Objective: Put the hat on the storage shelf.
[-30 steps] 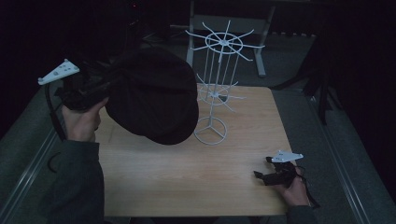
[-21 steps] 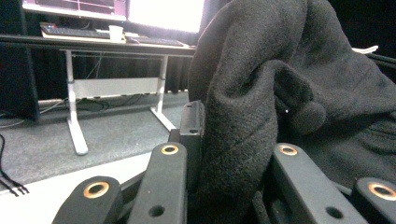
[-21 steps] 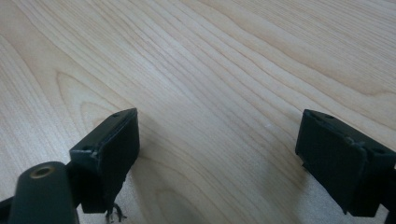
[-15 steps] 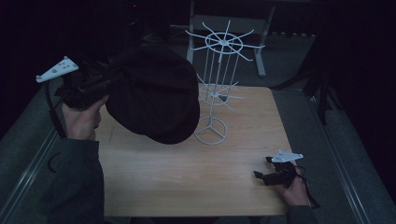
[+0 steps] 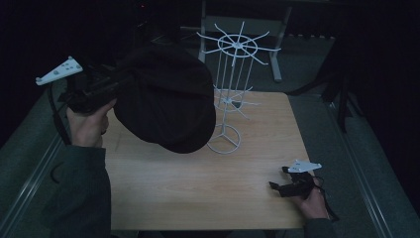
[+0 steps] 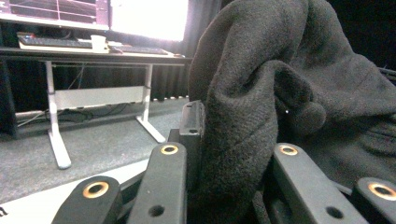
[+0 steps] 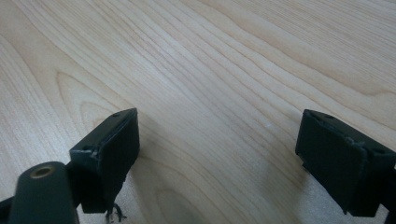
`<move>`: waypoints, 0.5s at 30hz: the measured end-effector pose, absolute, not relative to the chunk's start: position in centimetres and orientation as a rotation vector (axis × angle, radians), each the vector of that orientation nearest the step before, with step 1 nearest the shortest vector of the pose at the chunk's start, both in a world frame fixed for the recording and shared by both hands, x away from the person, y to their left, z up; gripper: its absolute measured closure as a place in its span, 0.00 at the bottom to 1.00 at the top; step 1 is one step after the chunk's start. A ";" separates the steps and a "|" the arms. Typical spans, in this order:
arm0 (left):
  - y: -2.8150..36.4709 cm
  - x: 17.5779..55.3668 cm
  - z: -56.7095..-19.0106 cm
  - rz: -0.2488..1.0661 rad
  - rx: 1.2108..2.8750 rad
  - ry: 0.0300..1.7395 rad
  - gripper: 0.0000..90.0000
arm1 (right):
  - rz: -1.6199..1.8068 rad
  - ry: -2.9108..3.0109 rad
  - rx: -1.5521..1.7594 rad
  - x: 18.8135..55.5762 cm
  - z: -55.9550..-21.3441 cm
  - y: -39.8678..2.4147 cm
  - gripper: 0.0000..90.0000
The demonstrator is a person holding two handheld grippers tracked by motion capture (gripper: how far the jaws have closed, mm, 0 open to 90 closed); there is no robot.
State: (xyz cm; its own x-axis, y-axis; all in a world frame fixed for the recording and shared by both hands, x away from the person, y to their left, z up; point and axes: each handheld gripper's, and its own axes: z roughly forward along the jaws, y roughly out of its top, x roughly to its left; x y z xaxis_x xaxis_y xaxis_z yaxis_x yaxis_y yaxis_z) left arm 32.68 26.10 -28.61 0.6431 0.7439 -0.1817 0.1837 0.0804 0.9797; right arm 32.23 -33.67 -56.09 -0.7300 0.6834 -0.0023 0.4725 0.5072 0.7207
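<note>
- Left hand-held gripper [image 5: 106,84] is pinching the edge of a black hat [image 5: 166,101], with the dark fabric bunched between its jaws in the left gripper view [image 6: 243,154].
- The hat's held up off the bench [image 5: 198,198], just left of the white wire rack [image 5: 233,94] and overlapping it from the high view.
- So I'd say pickup's done; hanging it on a rack arm looks like what's left.
- Right hand-held gripper [image 5: 289,186] sits low at the bench's near right corner, jaws spread wide, nothing in them.
- Room's really dark, so I can't tell whether the hat touches the rack, or which prong it's headed for.
</note>
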 end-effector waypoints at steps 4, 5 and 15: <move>25.9 32.8 -28.3 0.491 1.458 0.812 0.85 | 1.049 2.466 0.972 32.2 -56.1 -33.7 0.15; 25.9 32.8 -28.3 0.491 1.458 0.812 0.85 | 1.049 2.466 0.972 32.2 -56.1 -33.7 0.15; 25.1 32.9 -27.5 0.490 1.448 0.791 0.84 | 1.049 2.465 0.970 32.2 -56.1 -33.7 0.15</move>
